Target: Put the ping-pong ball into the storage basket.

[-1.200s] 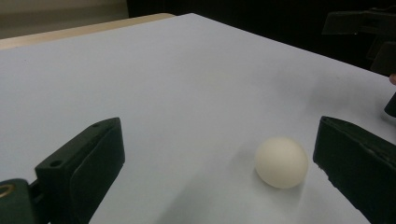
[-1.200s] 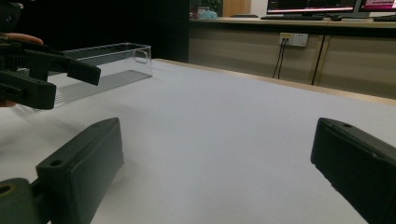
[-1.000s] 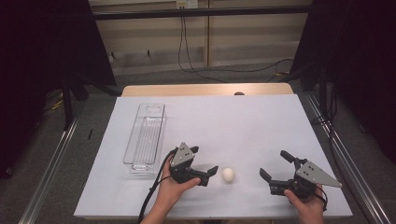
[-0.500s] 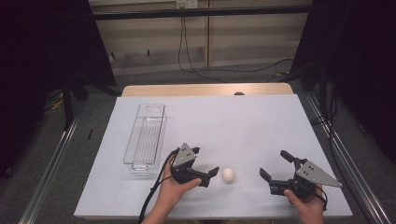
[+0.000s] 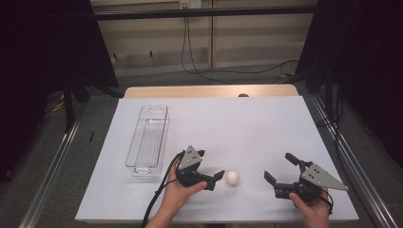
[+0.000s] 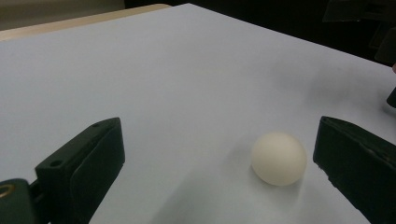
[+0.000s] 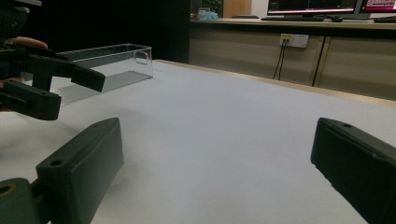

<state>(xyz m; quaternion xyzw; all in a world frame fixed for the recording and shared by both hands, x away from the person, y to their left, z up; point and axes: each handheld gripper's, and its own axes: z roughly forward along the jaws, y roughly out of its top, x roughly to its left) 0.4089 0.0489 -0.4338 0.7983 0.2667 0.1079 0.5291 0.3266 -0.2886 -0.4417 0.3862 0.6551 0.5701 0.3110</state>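
The left gripper [image 5: 209, 168] lay low on the white table [image 5: 247, 123] with its jaws spread wide and nothing held between them. The small white ball [image 5: 232, 177] sat on the table just ahead of that claw's tips; in the left gripper view the ball [image 6: 279, 158] was inside the gap but well off centre, close to the jaw on the right of that view and far from the other.

That offset looked like the main risk. If the jaws closed from there, the nearer one would likely meet the ball first and nudge it sideways, and a light round thing on a smooth sheet could roll out from between them (or skid out the open front toward the table's near edge). A pinch landing above the ball's middle might also squirt it downward and away.

The right gripper [image 5: 284, 174] rested well off to the far side of the ball, likewise wide open and empty, so it gave no stop against a roll in that direction.

The clear plastic bin [image 5: 147, 140] stood beyond and to the outer side of the left claw, apart from it.

No brand, label or legible writing showed on the ball, the bin or either gripper; the monitors [image 7: 327, 5] far behind in the right gripper view were too small to read.
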